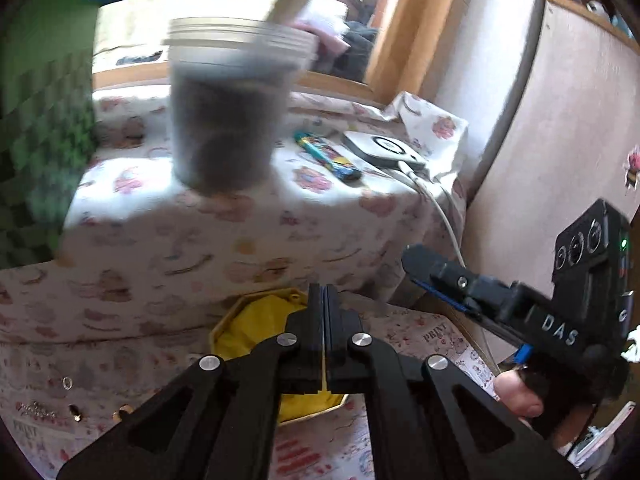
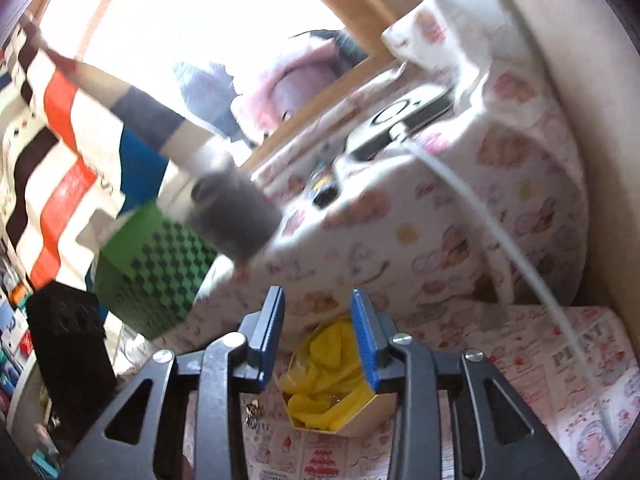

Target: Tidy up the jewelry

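A gold box with yellow lining point(image 1: 248, 332) lies on the patterned cloth below both grippers; it also shows in the right wrist view point(image 2: 324, 396), with small gold jewelry inside. My left gripper point(image 1: 325, 292) is shut with nothing visible between its pads, above the box. My right gripper point(image 2: 318, 312) is open and empty above the box; it also shows at the right of the left wrist view point(image 1: 424, 260). Small rings and earrings point(image 1: 74, 400) lie loose on the cloth at the left. A small piece point(image 2: 254, 412) lies left of the box.
A clear jar with dark contents point(image 1: 232, 108) stands on the raised cloth-covered surface point(image 1: 224, 224). A white device point(image 1: 384, 150) with a cable and a colourful wrapper point(image 1: 328, 156) lie there too. A green checked box point(image 2: 156, 272) stands at the left.
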`<state>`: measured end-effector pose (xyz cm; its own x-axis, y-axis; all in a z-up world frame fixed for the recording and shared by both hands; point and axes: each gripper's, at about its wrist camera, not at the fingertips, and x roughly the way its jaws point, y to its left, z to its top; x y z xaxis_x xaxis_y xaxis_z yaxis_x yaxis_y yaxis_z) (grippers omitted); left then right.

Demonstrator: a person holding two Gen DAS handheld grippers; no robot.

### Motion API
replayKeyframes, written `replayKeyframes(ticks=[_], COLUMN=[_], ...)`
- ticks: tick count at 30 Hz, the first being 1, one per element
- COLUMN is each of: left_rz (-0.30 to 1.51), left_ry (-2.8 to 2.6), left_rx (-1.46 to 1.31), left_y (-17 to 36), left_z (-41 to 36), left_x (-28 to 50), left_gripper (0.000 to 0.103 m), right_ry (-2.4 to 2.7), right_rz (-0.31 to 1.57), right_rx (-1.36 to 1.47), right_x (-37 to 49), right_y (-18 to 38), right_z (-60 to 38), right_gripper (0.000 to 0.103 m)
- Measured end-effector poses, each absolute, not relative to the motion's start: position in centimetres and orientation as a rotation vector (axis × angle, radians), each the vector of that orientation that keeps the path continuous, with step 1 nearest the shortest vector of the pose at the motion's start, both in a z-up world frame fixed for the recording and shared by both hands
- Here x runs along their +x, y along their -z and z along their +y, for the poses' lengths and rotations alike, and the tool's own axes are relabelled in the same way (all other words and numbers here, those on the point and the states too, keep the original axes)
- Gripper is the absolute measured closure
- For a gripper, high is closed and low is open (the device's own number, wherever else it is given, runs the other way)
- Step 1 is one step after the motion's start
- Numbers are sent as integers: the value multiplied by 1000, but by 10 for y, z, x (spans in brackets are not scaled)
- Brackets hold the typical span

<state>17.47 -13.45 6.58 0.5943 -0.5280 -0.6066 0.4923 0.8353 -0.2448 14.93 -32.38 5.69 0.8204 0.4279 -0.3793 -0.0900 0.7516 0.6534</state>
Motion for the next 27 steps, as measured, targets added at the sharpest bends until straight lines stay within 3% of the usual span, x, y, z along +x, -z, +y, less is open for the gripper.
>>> replayKeyframes(ticks=[7,11,13,18,20,21,22,24,27], left_rz=[696,662,630,521,477,468,455,403,400], left_ry=[463,439,413,355,322,298,284,271,193], left_rx=[29,17,34,45,64,82,89,54,55], left_y=[-58,-60,-64,-84,-92,-96,-96,-93,-85], left_z=[-145,-120,-108,-69,-54,-46,-39,-21,2], left_x=[179,170,160,125,110,102,96,84,82], left_gripper=[103,98,84,61,37,16,7,2,0], right_ry=[-281,-285,-279,-284,-296,-304,-313,-319,-305], right_rz=[519,510,507,488,470,463,459,446,422], right_rx=[619,618,622,571,533,513,490,457,411], right_x=[145,143,142,135,129,127,124,119,110], right_y=[-66,-67,-68,-77,-83,-86,-88,-92,-94], right_z=[-318,-321,-320,-309,-298,-292,-286,-277,-263], right_gripper=[68,65,61,55,49,48,48,39,35])
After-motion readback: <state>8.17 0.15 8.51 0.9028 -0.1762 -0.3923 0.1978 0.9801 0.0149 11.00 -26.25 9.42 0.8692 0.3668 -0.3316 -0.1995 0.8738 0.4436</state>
